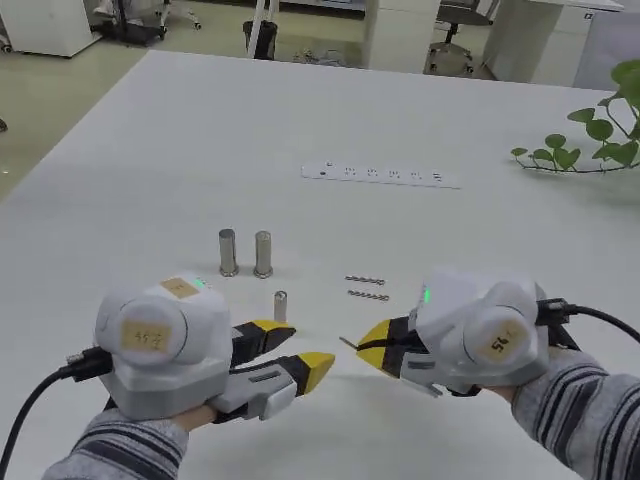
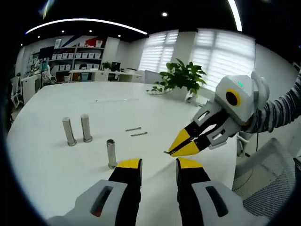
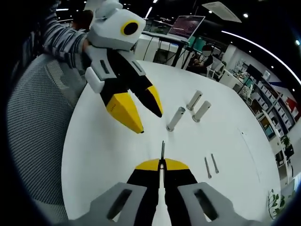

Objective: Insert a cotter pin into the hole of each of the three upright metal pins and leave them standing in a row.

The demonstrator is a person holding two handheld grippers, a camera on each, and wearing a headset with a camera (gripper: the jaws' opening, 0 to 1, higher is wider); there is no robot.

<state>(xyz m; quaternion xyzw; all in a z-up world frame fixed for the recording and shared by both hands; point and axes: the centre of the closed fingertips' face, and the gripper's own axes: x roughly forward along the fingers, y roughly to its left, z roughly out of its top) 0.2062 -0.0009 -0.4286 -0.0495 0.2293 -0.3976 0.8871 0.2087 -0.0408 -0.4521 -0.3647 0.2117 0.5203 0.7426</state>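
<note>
Right gripper [image 3: 162, 164] is clamped tight on one cotter pin [image 3: 162, 149], tip poking out ahead, ready to thread. Left gripper [image 2: 159, 165] has jaws parted and empty, aimed at the nearest metal pin [image 1: 280, 306], probably to steady it. That pin stands upright just ahead of both. Spare cotter pins [image 1: 365, 280] lie flat to its right. Two more metal pins [image 1: 263, 254] stand side by side further back. None looks pinned yet.
</note>
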